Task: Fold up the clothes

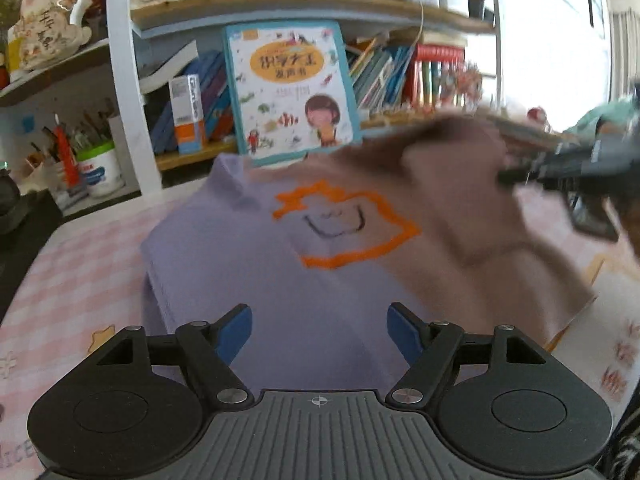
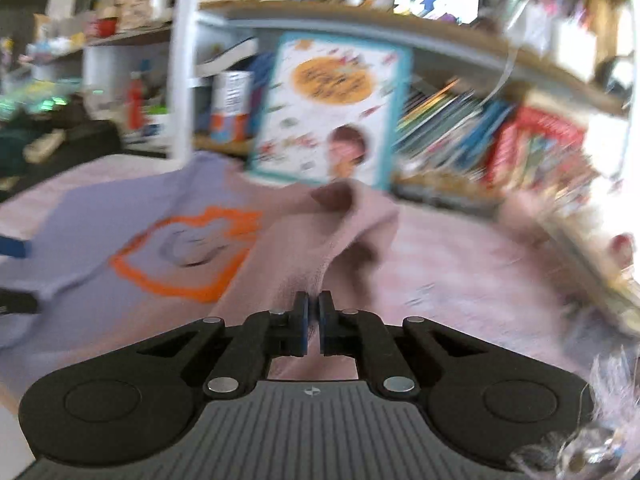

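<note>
Two garments were counted on one pink checked tablecloth [image 1: 80, 264]: one lilac shirt [image 1: 248, 280] and one dusty-pink garment [image 1: 472, 216]. In the left wrist view the lilac shirt was seen lying flat across the centre of the frame, its single orange outline print [image 1: 352, 224] with a black smile at centre, slightly above the middle. The dusty-pink garment was seen at centre right, overlapping the shirt's right side and lifted at its upper right end. The left gripper [image 1: 320, 334] was noted at lower centre, its two blue pads [image 1: 236, 332] standing wide apart above the lilac cloth, nothing pinched between them. The right gripper [image 1: 516, 176] was seen entering from the right edge, blurred, its tip at the raised pink cloth. In the right wrist view the right gripper [image 2: 313, 310] was recorded at lower centre with its two jaws brought together on a ridge of the dusty-pink garment [image 2: 332, 232], which rose from the pads toward mid-frame; the lilac shirt [image 2: 92, 216] lay at left, with the orange print [image 2: 180, 256] at left centre. One blue pad of the left gripper [image 2: 14, 248] was glimpsed at the far left edge. One large picture book [image 1: 292, 88] with a teal border was noted standing upright behind the garments, upper centre, against rows of shelved books too blurred to be counted. One white tub with a green lid [image 1: 98, 168] was recorded at middle left.
</note>
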Demonstrator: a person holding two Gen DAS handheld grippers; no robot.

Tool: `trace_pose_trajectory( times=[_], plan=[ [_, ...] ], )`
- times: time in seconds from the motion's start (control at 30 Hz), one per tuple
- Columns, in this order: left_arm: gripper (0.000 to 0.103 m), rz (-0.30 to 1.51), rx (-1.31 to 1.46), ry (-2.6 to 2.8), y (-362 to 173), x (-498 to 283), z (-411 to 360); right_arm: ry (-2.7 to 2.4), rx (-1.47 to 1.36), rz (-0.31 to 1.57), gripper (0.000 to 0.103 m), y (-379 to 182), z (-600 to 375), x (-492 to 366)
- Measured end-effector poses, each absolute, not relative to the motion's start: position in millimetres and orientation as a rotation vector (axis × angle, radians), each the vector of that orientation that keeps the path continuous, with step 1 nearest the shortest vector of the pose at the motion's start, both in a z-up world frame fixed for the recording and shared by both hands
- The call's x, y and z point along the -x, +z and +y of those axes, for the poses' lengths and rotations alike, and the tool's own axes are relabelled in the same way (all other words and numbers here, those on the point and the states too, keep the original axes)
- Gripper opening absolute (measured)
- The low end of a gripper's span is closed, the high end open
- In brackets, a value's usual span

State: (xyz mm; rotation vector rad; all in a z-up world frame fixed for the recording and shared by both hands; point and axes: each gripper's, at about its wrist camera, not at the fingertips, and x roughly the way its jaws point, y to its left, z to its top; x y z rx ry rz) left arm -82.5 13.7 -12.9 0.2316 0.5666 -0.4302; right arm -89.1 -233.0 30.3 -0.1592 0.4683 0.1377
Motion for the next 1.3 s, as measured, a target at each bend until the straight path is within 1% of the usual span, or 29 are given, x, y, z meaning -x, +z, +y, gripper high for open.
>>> trace_pose_trajectory(
  times=[0.13, 0.27, 0.37, 0.4, 0.43, 0.47, 0.5, 0.53, 0.57, 0.6, 0.67, 0.7, 0.87, 0.97, 1.03, 1.17, 1.23, 1.3],
  plan=[
    [0.078, 0.589, -0.295, -0.447, -17, 90, 6, 0.195, 0.129, 0.492, 0.005, 20, -234, 85],
    [0.078, 0.604, -0.338, -0.49, -19, 105, -2, 0.251, 0.158, 0.536, 0.005, -1, -219, 78],
    [0.077, 0.624, -0.391, -0.494, -24, 114, -10, 0.258, 0.177, 0.542, 0.006, -5, -208, 74],
    [0.077, 0.625, -0.411, -0.488, -26, 116, -13, 0.261, 0.177, 0.542, 0.007, -4, -207, 74],
    [0.073, 0.619, -0.422, -0.485, -26, 117, -14, 0.264, 0.179, 0.547, 0.009, -4, -206, 74],
    [0.069, 0.618, -0.427, -0.485, -26, 118, -14, 0.267, 0.18, 0.547, 0.009, -4, -206, 74],
    [0.053, 0.617, -0.424, -0.481, -24, 117, -13, 0.267, 0.187, 0.547, 0.009, -4, -205, 74],
    [0.026, 0.617, -0.424, -0.471, -23, 116, -12, 0.266, 0.193, 0.548, 0.009, -4, -203, 74],
    [0.021, 0.615, -0.432, -0.449, -22, 114, -10, 0.266, 0.2, 0.547, 0.009, -5, -202, 74],
    [0.02, 0.611, -0.435, -0.434, -20, 111, -6, 0.265, 0.206, 0.547, 0.009, -5, -201, 74],
    [0.003, 0.607, -0.42, -0.408, -15, 106, 4, 0.264, 0.216, 0.546, 0.01, -5, -200, 74],
    [0.0, 0.598, -0.42, -0.382, -12, 103, 10, 0.264, 0.221, 0.545, 0.01, -5, -200, 75],
    [0.0, 0.586, -0.315, -0.302, 10, 82, 49, 0.261, 0.235, 0.545, 0.01, -5, -197, 75],
    [0.014, 0.591, -0.255, -0.398, 22, 92, 56, 0.26, 0.237, 0.545, 0.01, -5, -197, 75],
    [0.034, 0.597, -0.252, -0.494, 23, 105, 51, 0.26, 0.239, 0.545, 0.01, -5, -197, 75],
    [0.039, 0.635, -0.359, -0.613, 13, 129, 25, 0.256, 0.25, 0.544, 0.01, -5, -196, 76],
    [0.05, 0.655, -0.407, -0.637, 5, 136, 14, 0.256, 0.252, 0.544, 0.01, -5, -195, 76],
    [0.05, 0.681, -0.456, -0.623, -3, 136, 8, 0.255, 0.251, 0.544, 0.01, -5, -195, 76]
  ],
)
